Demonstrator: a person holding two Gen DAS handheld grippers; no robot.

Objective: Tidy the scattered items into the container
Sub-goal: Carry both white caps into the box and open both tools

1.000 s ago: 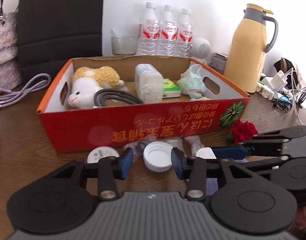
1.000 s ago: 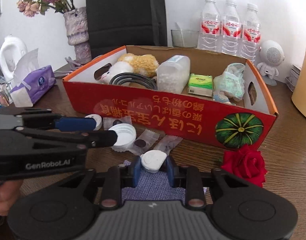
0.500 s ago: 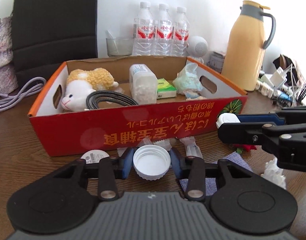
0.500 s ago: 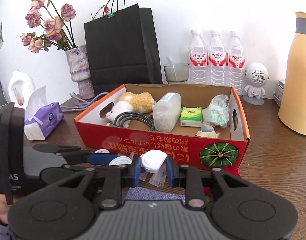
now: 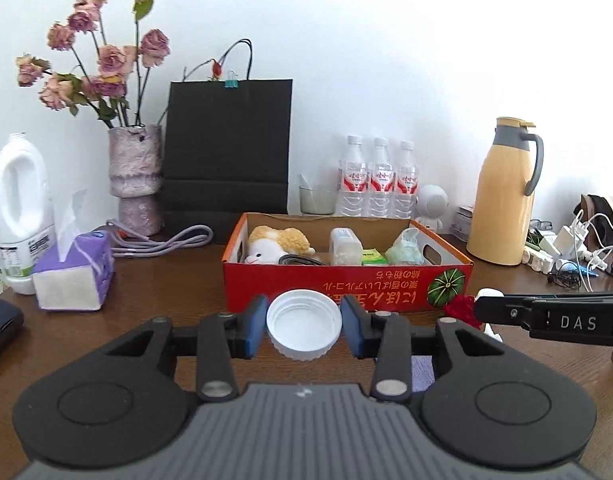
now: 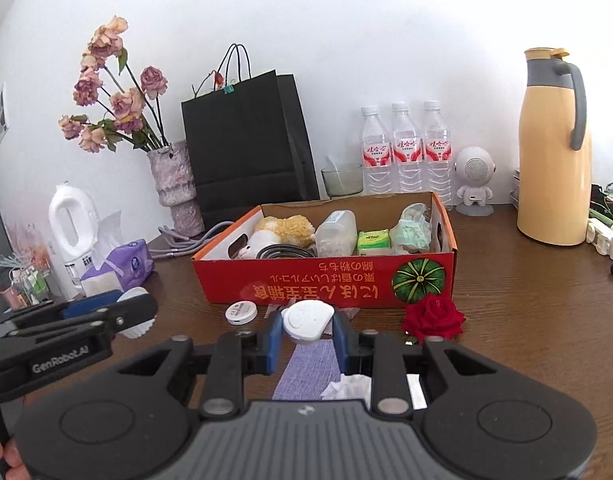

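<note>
My left gripper [image 5: 304, 328] is shut on a white jar lid [image 5: 304, 330] and holds it above the table in front of the red cardboard box [image 5: 346, 286]. My right gripper [image 6: 308, 336] is shut on a small white rounded case [image 6: 309, 320], also raised in front of the box [image 6: 326, 280]. The box holds a plush toy [image 6: 284, 230], a coiled cable, a clear jar, a green pack and a crumpled bag. On the table lie a round white tin [image 6: 241, 313], a red rose [image 6: 433, 316], a purple cloth [image 6: 306, 368], a white tissue [image 6: 348, 386] and clear wrappers.
Behind the box stand a black paper bag [image 5: 226, 148], three water bottles [image 5: 378, 178], a glass, a small white speaker [image 6: 474, 180] and a yellow thermos [image 5: 502, 192]. At left are a vase of dried flowers [image 5: 136, 176], a tissue pack [image 5: 74, 276] and a white jug. Chargers and cables lie far right.
Both grippers have lifted and pulled back from the box, each carrying its item. The left gripper closed on the jar lid. The views now take in the whole table.
</note>
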